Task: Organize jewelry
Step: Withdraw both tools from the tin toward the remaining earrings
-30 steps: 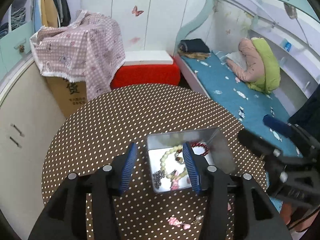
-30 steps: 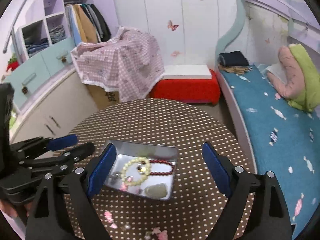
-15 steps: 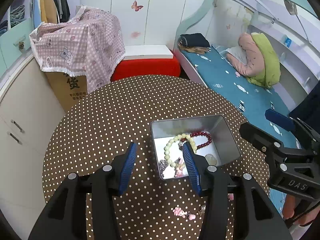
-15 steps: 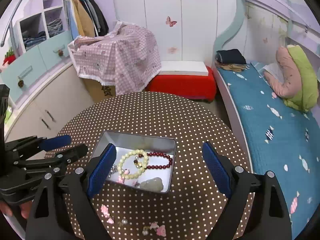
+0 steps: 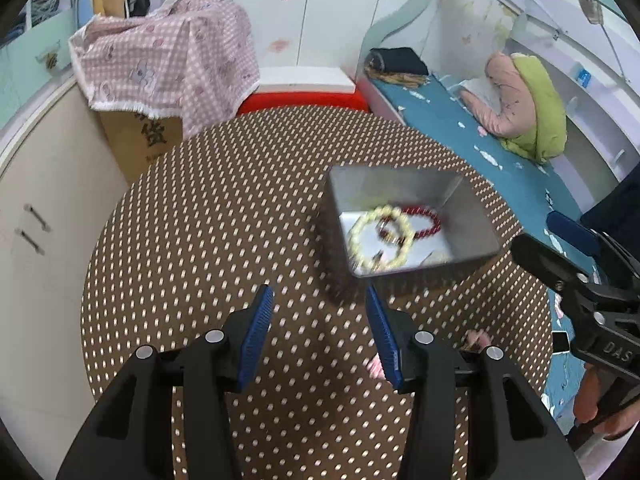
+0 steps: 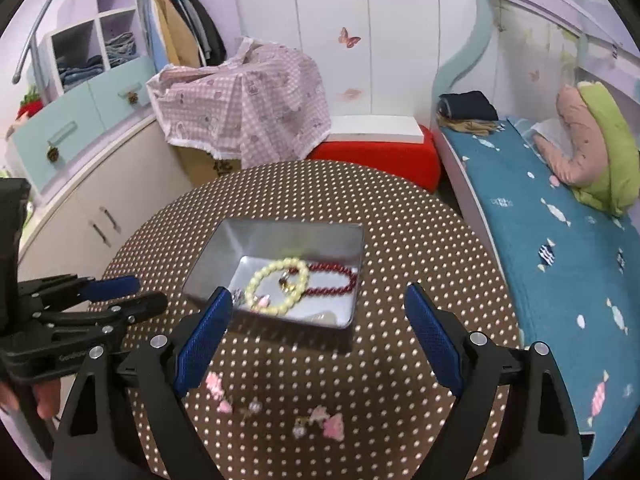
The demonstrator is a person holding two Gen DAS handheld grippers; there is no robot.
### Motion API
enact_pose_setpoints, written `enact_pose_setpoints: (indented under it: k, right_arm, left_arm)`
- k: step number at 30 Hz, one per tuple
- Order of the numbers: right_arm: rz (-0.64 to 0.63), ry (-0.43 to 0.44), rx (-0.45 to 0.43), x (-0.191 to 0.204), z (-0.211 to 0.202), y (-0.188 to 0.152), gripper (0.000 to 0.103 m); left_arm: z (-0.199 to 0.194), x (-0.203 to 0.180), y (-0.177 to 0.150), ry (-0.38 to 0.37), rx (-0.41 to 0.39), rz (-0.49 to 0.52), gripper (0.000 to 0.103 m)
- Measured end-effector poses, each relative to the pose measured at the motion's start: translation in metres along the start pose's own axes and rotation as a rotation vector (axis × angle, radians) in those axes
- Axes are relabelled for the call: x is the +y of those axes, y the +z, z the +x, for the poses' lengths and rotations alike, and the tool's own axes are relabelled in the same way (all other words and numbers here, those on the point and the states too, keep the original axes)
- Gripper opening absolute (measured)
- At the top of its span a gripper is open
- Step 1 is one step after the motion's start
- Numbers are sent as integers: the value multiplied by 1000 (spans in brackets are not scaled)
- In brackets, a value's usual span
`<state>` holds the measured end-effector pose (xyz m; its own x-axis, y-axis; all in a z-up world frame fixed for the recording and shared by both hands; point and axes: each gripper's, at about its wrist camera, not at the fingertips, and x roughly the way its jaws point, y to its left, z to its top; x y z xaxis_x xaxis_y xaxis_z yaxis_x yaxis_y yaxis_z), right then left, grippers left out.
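Observation:
An open silver tin [image 5: 472,216] [image 6: 280,226] stands on the round brown dotted table [image 5: 224,216]. Inside lie a pale bead bracelet [image 5: 380,240] [image 6: 276,288] and a red bead bracelet [image 5: 424,220] [image 6: 336,278]. Small pink pieces [image 6: 334,426] [image 5: 476,338] lie loose on the cloth in front of the tin. My left gripper [image 5: 318,300] hovers open over bare cloth, left of and nearer than the tin, holding nothing. My right gripper [image 6: 318,300] stands wide open just before the tin's near wall, above the loose pieces, also holding nothing.
A red stool [image 6: 376,154] and a cardboard box under pink checked cloth [image 6: 248,96] stand behind the table. A bed with a blue sheet [image 6: 552,216] runs along the right. Cream cabinets [image 5: 36,208] line the left. A hand [image 5: 600,412] grips the right tool.
Both grippers drew back toward the table's near edge. The left one's fingers, earlier over the tin, now sit left of it. More loose pink pieces show in the right wrist view.

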<state>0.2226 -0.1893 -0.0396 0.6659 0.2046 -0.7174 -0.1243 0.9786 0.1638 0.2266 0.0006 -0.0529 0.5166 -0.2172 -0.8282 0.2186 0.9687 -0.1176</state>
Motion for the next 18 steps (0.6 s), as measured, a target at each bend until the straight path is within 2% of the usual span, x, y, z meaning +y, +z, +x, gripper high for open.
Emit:
enact_pose_setpoints:
  k: [6, 11, 13, 15, 18]
  right_arm:
    - [-6, 21, -18, 9, -6, -26, 84]
    - [-38, 24, 23, 21, 2, -50, 83]
    - [-42, 32, 49, 26, 8, -59, 78]
    - [-46, 35, 81, 29, 16, -67, 62]
    - [-53, 37, 117, 34, 26, -77, 54]
  left_arm:
    - [4, 13, -24, 13, 38, -29, 46]
    - [9, 15, -43, 2, 65, -25, 46]
    - [10, 13, -50, -6, 72, -26, 46]
    - [12, 12, -56, -16, 78, -25, 46]
    - [13, 9, -64, -27, 87, -20, 46]
